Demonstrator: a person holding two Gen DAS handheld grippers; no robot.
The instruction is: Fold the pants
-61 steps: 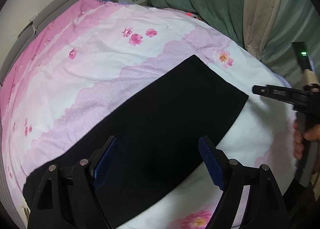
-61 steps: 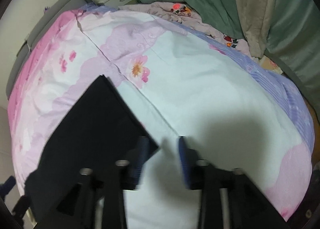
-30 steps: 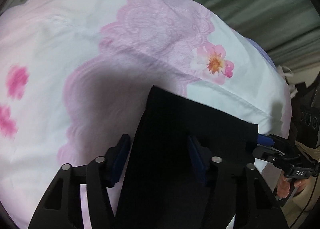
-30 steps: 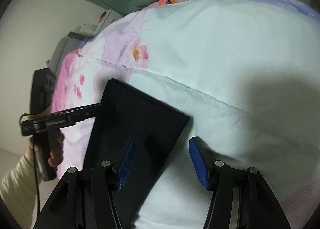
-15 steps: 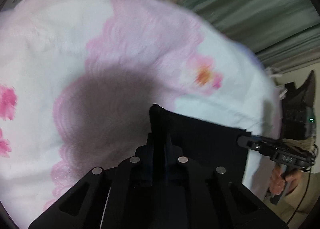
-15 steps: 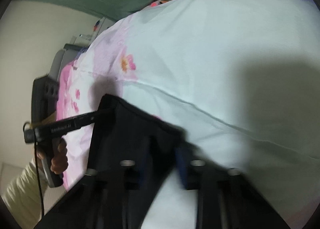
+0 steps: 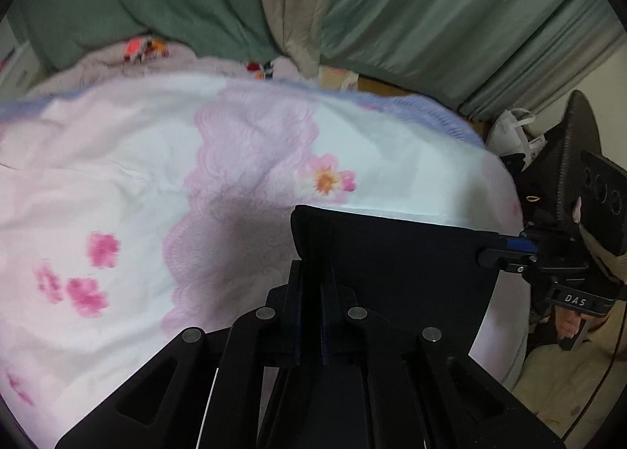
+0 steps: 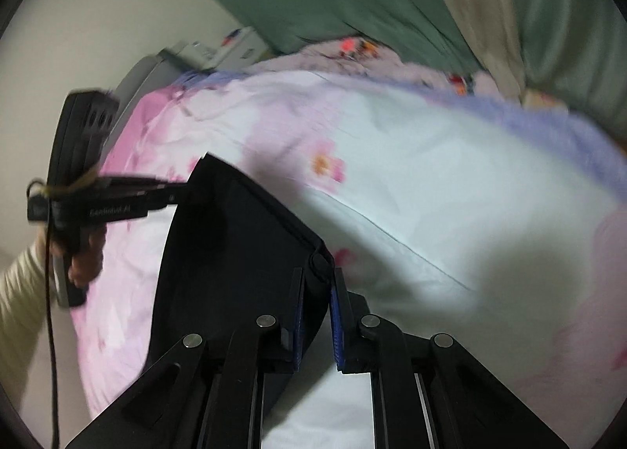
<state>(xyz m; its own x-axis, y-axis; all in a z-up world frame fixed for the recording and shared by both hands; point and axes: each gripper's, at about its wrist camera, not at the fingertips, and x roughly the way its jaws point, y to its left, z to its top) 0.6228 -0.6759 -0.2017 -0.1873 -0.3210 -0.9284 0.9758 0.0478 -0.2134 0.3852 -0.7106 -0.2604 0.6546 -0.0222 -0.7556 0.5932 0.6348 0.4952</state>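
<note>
The black pants [image 7: 403,272] lie folded lengthwise on the bed, and their end edge is lifted off the cover. My left gripper [image 7: 311,276] is shut on the left corner of that edge. My right gripper [image 8: 317,280] is shut on the other corner, with black cloth [image 8: 243,253] bunched between its blue pads. Each gripper shows in the other's view: the right gripper [image 7: 505,249] at the cloth's right corner, the left gripper [image 8: 172,194] at its left corner. The edge hangs stretched between them.
The bed cover [image 7: 137,182] is white and pink with flower prints and a purple lace band. Green and beige curtains [image 7: 352,6] hang behind the bed. A nightstand [image 8: 231,45] stands by the headboard. A white bag [image 7: 513,127] sits past the bed's right edge.
Both grippers were open over the pants' end edge a second ago. They have closed on its two corners and raised the edge off the bed.
</note>
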